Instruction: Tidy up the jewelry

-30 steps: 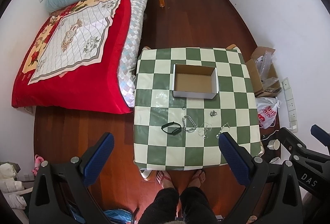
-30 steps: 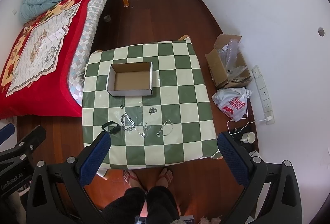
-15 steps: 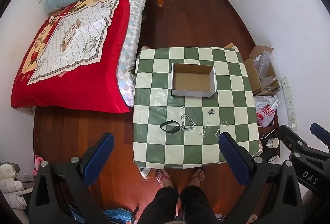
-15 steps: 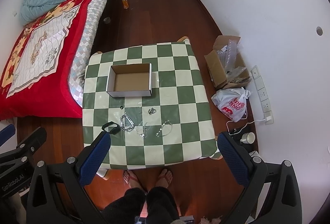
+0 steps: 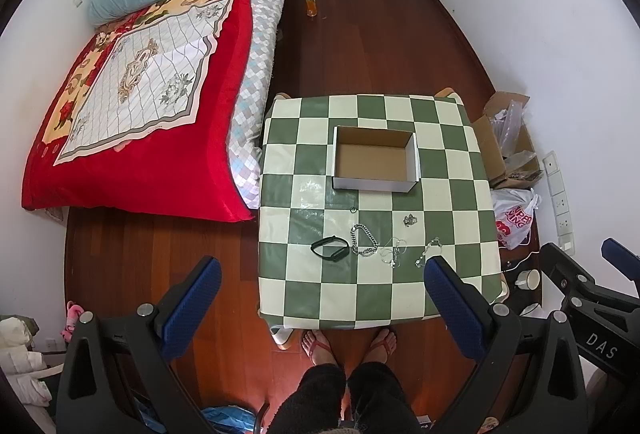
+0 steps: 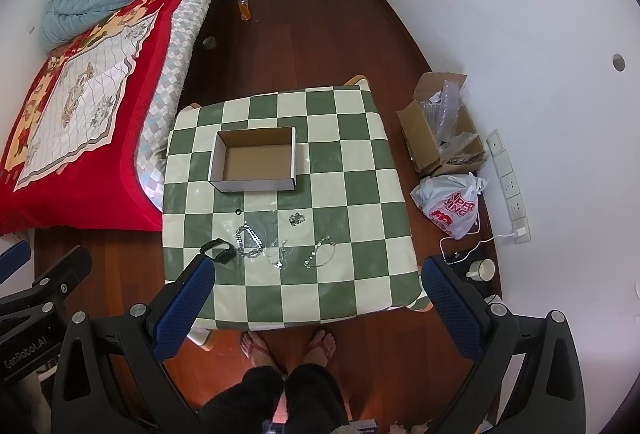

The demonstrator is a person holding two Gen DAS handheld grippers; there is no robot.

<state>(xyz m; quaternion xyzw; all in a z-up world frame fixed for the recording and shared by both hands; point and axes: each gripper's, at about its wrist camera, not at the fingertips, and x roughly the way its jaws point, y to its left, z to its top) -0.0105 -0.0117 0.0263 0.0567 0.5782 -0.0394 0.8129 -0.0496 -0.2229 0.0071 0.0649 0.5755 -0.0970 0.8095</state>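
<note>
An open, empty cardboard box (image 5: 374, 158) (image 6: 256, 162) stands on the green-and-cream checked table (image 5: 452, 194) (image 6: 360, 194). In front of it lie a black band (image 5: 329, 247) (image 6: 218, 249), a thick silver chain (image 5: 363, 241) (image 6: 249, 242), a thin tangled chain (image 5: 394, 254) (image 6: 278, 254), a beaded bracelet (image 5: 428, 252) (image 6: 320, 253), a small silver piece (image 5: 409, 220) (image 6: 297, 219) and a tiny dark ring (image 5: 353, 210) (image 6: 239, 211). My left gripper (image 5: 320, 304) and right gripper (image 6: 316, 298) are open, empty, high above the table's near edge.
A bed with a red blanket (image 5: 140, 94) stands left of the table. A cardboard box (image 6: 440, 126), a plastic bag (image 6: 452, 206), a mug (image 6: 482, 268) and a power strip (image 6: 508, 186) lie on the floor at the right. A bottle (image 5: 311, 3) stands by the door.
Both views have drifted slightly; the table sits a little differently in frame. Both grippers stay open. Nothing on the table has moved.
</note>
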